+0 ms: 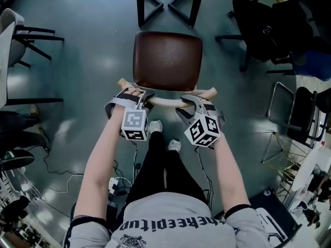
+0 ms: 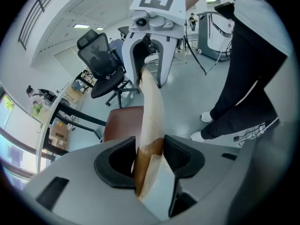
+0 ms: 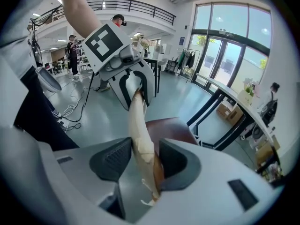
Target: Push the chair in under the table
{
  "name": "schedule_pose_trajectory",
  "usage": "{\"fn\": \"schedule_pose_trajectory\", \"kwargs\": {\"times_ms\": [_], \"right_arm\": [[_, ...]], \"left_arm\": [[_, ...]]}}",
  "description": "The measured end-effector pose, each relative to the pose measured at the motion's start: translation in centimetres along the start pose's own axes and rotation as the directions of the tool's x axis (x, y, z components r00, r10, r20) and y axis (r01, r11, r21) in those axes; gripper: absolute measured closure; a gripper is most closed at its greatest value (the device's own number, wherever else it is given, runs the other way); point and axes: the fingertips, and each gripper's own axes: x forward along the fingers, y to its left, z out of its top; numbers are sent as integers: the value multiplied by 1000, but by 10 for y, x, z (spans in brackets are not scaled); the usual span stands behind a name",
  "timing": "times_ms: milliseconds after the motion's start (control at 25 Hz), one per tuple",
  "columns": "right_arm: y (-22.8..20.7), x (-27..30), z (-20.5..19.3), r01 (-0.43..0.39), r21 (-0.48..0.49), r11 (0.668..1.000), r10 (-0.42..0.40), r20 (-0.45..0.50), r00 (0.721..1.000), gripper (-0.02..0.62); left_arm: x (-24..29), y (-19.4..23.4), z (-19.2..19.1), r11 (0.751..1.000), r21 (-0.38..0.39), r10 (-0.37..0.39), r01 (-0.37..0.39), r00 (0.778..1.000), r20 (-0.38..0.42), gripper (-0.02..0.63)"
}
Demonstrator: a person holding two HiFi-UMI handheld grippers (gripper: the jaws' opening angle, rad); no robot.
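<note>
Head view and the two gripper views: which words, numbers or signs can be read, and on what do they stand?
No text reads clearly enough to quote.
Grey shirt: a curved line of dark letters, warped and cut off; not reliably readable.
Marker cubes: black-and-white square patterns only, no letters or numbers.
Cardboard boxes: print, if any, too small to read.

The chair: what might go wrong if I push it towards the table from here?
1. The left hand-held gripper and the right hand-held gripper clamp only the thin curved backrest; a push may make them slip off.
2. The black table legs stand straight ahead of the brown seat, so it may hit them.
3. Cables lie close behind the person's feet and could catch a foot.
</note>
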Motion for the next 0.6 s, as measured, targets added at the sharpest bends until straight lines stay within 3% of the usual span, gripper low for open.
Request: {"fn": "schedule_pose_trajectory", "kwargs": {"times_ms": [600], "right_arm": [[-58,18,9,45,27,999,-45,-6,999,402]], "left_arm": [[14,62,-13,998,54,4,-6,999,40,414]]}}
